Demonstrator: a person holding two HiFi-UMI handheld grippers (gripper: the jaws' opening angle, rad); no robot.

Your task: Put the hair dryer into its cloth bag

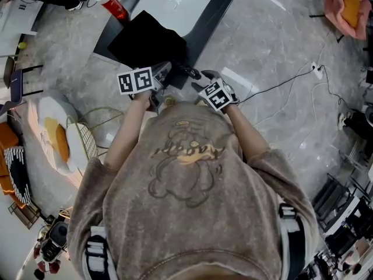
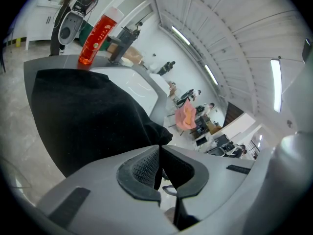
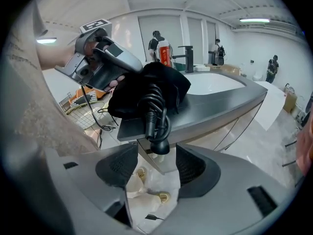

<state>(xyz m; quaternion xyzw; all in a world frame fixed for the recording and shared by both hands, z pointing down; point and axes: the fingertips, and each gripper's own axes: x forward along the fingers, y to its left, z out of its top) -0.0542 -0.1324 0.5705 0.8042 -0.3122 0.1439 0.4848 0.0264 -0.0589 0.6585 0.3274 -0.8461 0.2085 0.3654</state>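
L gripper [image 2: 160,151] clamped on bag [image 2: 83,116] edge at counter [image 3: 220,104]. R gripper [image 3: 156,160] half-open, cord bundle [image 3: 155,114] between jaws, untouched. Can't see dryer body, prob inside bag. Next: pinch cord, tuck in.

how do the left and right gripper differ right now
The left gripper is shut, pinching the black bag's edge; the right gripper stands open. The left gripper holds cloth, while the right gripper holds nothing: the coiled cord hangs between its jaws, touching neither. Both are grey, and both are close to the bag.
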